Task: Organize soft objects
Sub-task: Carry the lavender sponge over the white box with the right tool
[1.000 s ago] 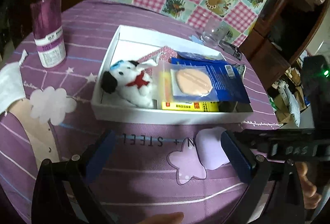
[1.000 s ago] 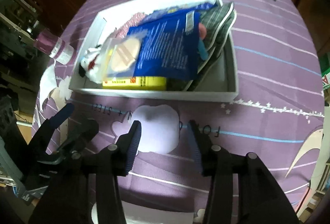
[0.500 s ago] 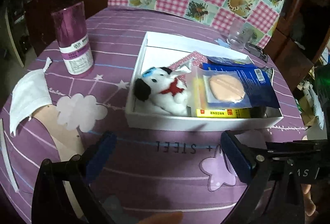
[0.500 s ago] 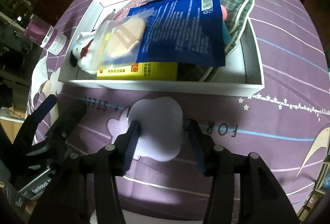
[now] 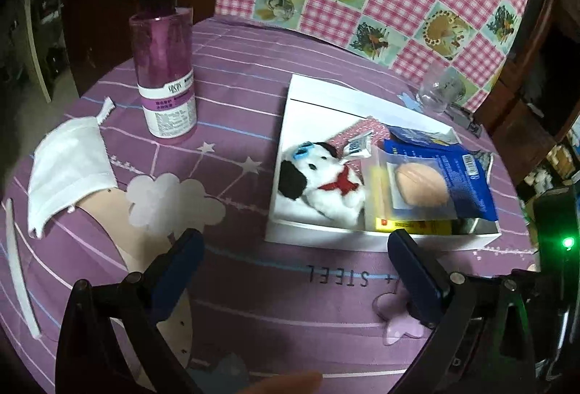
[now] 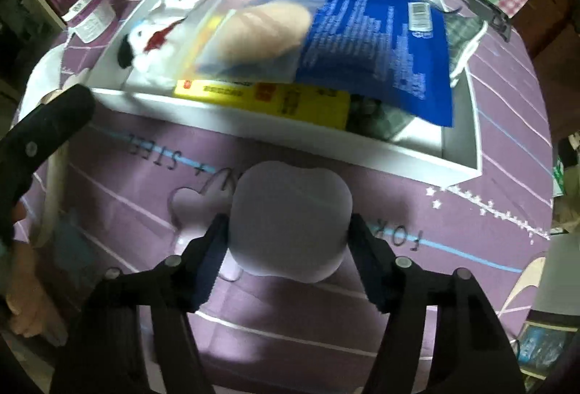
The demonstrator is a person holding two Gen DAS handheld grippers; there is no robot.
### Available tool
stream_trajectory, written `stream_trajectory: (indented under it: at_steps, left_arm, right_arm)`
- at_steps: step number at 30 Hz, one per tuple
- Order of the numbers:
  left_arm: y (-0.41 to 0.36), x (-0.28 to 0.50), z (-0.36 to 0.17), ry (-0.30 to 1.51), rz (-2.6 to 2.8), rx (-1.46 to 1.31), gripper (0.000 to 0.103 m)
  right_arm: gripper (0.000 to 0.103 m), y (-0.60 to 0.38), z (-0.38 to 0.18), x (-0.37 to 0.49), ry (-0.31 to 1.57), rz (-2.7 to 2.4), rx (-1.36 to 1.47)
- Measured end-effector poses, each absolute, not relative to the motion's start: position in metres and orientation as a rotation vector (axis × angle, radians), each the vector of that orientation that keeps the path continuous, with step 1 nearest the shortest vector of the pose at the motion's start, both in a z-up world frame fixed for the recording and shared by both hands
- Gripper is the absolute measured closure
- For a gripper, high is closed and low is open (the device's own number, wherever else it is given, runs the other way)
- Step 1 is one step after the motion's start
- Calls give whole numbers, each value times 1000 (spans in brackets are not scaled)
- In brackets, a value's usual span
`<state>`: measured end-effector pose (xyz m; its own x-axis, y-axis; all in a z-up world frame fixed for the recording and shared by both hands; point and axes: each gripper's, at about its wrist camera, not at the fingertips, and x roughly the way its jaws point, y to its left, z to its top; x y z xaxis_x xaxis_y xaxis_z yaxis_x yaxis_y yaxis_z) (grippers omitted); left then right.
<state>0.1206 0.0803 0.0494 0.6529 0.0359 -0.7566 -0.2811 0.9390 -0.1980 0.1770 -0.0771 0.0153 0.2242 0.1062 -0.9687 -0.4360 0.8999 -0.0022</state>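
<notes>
Now, step in hand: the right gripper [image 6: 288,241] has a pale lilac soft pad [image 6: 291,220] between its fingers, low at 6 o'clock in the right wrist view, just short of the white tray [image 6: 460,165].
Right gripper grip: fingers closed in against both flanks of the pad; it looks pinched, though I cannot tell whether it is clear of the purple tablecloth [image 6: 489,125].
Left gripper [image 5: 295,267]: spread wide with nothing between its fingers, hovering over the cloth in front of the tray's near wall.
Tray contents: a plush dog [image 5: 322,180] at the left end, a clear bag with a peach sponge [image 5: 420,185], a blue packet [image 5: 460,176] and a yellow box [image 6: 268,96] toward 12 o'clock of the pad.
Loose on the table: a white face mask [image 5: 69,169] at 9 o'clock in the left wrist view, well apart from the tray, near a purple bottle [image 5: 165,75].
Progress: most soft things appear boxed; pad and mask remain out.
Next move: probably lift the pad over the near wall and drop it into the open right end, keeping clear of the overhanging packet.
</notes>
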Motion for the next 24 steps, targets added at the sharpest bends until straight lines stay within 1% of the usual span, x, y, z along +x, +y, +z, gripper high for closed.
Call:
stream_trajectory:
  at_steps: [5, 11, 18, 24]
  left_arm:
    - [79, 121, 51, 835, 182, -285, 0]
    - [86, 118, 56, 790, 119, -334, 0]
    - [98, 108, 72, 644, 93, -383, 0]
    - [102, 110, 73, 599, 77, -379, 0]
  right_arm:
    - [41, -88, 18, 183, 1320, 378, -254]
    - [42, -103, 35, 190, 1335, 471, -134]
    - [42, -106, 74, 189, 1256, 538, -11]
    - [41, -82, 99, 198, 1196, 557, 29]
